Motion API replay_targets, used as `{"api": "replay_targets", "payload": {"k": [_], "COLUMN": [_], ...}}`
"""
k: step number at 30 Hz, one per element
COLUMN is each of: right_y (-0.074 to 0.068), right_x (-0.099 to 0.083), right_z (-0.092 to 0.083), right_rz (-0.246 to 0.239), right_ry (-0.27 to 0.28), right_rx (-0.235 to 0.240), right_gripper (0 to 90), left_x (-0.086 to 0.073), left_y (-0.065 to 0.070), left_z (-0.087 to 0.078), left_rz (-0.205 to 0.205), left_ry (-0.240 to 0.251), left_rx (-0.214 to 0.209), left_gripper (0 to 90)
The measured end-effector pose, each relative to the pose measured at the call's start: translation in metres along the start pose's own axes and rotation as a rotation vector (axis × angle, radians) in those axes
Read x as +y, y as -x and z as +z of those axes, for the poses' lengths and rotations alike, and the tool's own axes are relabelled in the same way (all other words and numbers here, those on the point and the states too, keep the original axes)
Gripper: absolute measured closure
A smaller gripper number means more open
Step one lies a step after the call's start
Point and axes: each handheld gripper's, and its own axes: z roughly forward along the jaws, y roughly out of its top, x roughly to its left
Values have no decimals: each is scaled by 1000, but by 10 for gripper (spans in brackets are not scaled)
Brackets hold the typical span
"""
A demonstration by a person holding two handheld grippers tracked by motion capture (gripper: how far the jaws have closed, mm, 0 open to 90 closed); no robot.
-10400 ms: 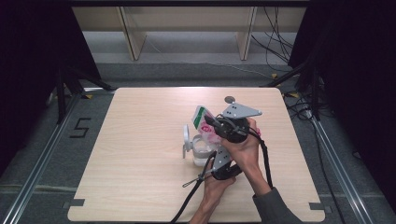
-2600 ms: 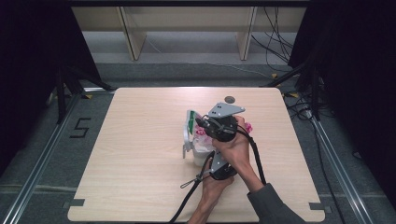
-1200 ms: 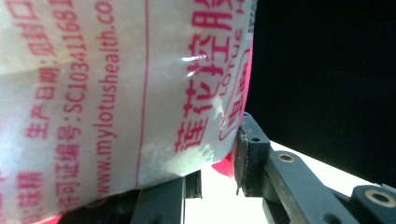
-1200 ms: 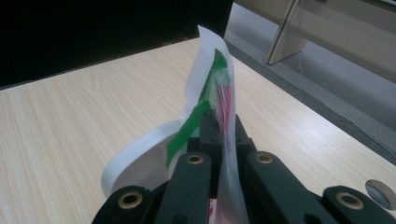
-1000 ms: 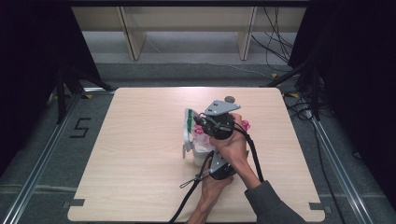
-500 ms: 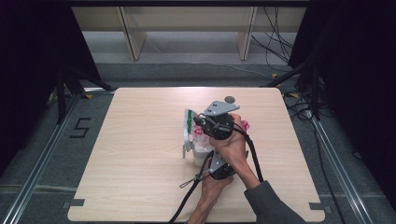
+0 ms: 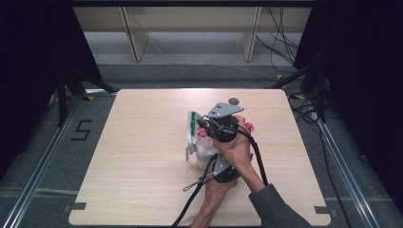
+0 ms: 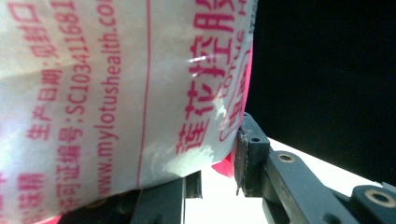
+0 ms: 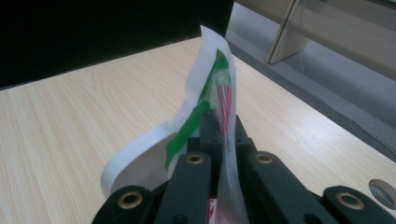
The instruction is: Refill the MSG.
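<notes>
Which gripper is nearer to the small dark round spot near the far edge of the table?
Right. The right gripper is up by the bag's top, just nearside of the spot. The left gripper sits lower, toward the person, farther from it.

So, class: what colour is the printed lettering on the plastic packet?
Red on the translucent white packet, clearest in the left gripper view.
</notes>
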Motion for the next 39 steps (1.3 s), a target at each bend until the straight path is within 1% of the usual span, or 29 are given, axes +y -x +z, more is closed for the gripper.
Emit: {"api": "replay_targets", "payload": {"k": [1,3,5,6,7,9,10,12,15,16,17,18,19,20,21,22,23,24,26,27,28,29,31,34,35,36,37,38,39], "right_y": [1,1,1,0,0,-1,0,0,0,1,1,-1,-1,-1,0,1,-1,-2,-1,0,1,-1,-1,0,0,0,1,1,1], "right_x": [0,0,0,0,1,1,1,0,1,1,1,0,1,1,1,1,1,0,1,1,1,0,0,1,1,0,0,0,-1], "right_z": [1,0,1,1,0,0,-1,0,0,0,1,2,2,2,2,0,0,1,2,1,1,1,2,2,2,0,0,0,0], "right_rz": [-12,-14,-25,-19,-17,-1,-15,-19,-5,-34,-35,-18,-32,-30,-26,-28,-12,-11,-27,-20,-31,-16,-24,-20,-22,-6,-15,-22,-15], "right_ry": [8,8,2,7,-2,10,2,4,-6,7,5,11,5,10,14,8,1,6,12,4,9,13,8,7,5,-1,9,18,27], "right_rx": [-2,5,-6,-11,-6,-7,-2,-12,4,-2,-5,-15,-11,-12,-12,1,0,-4,-10,-6,-4,-10,-13,7,6,3,1,2,-1], "right_gripper": [898,898,898,898,898,898,898,898,898,898,898,898,898,898,898,898,898,898,898,898,898,898,898,898,898,898,899,899,898], "left_x": [0,0,0,0,1,0,0,0,1,1,0,0,0,0,0,0,0,0,0,0,0,0,0,0,0,0,0,0,-1], "left_y": [0,0,0,0,0,0,0,0,0,0,0,0,0,-1,1,2,2,0,0,0,0,0,-1,-1,-1,0,1,2,1], "left_z": [0,0,0,0,0,0,0,0,-1,-1,0,0,0,0,0,1,1,0,0,-1,0,0,0,-1,-1,0,0,1,0], "left_rz": [0,4,0,1,5,6,3,3,4,0,-3,-1,0,2,-26,-43,-42,-1,-7,-6,-7,-1,0,2,2,-5,-27,-37,-30], "left_ry": [1,2,8,8,4,8,8,3,4,5,11,10,11,9,30,45,43,10,16,10,10,10,10,2,1,5,23,29,19], "left_rx": [0,3,2,4,1,3,1,1,2,3,3,3,4,4,3,6,4,3,4,1,1,4,6,10,10,10,13,15,18], "left_gripper": [744,744,744,744,744,744,744,744,744,743,744,744,743,743,744,744,744,743,744,744,743,743,743,743,743,743,744,743,743]}}
